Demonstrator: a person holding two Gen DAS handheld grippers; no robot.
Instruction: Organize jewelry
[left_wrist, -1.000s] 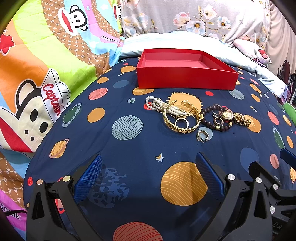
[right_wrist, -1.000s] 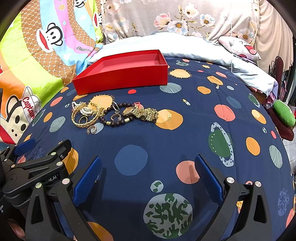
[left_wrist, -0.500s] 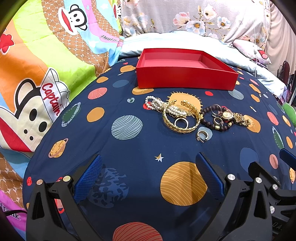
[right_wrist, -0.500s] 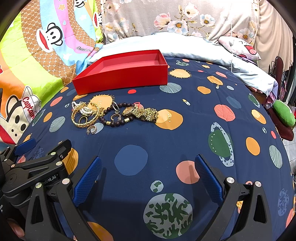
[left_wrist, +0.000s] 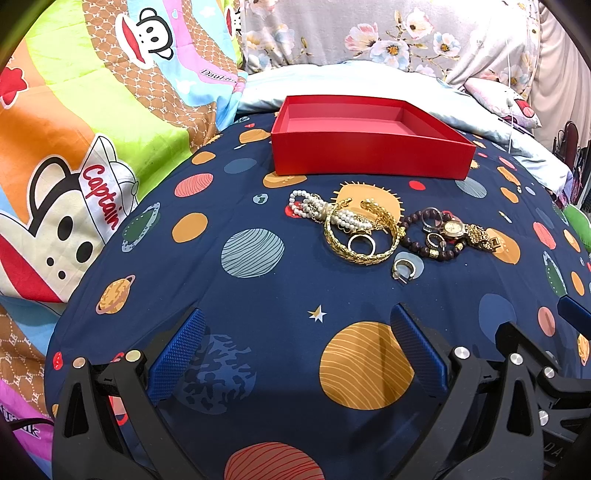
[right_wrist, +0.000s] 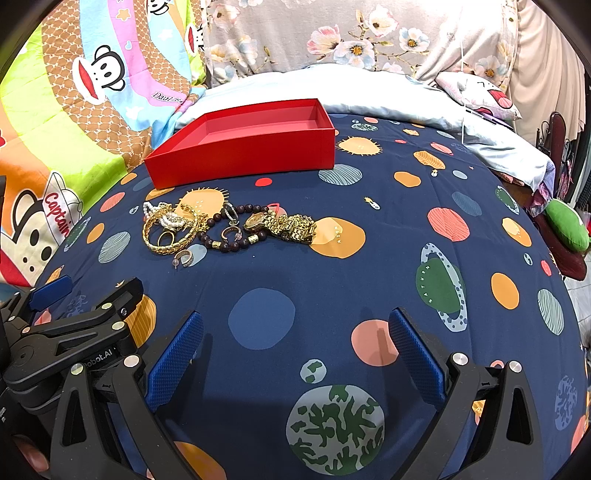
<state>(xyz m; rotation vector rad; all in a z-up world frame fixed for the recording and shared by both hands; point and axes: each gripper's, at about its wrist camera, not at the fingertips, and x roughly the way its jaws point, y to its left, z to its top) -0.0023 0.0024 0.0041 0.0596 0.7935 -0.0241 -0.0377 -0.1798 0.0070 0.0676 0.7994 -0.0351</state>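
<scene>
Eyeing gold bangle (left_wrist: 360, 236) before red box (left_wrist: 371, 142) | stiff, slippery; I pinch its rim | left gripper (left_wrist: 301, 341), right gripper (right_wrist: 295, 343) jaws apart, empty

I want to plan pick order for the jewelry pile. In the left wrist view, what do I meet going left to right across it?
Pearl bracelet → gold bangle → hoop earring → dark bead bracelet → gold watch. The small rings overlapping the bangle and beads are left out.
</scene>
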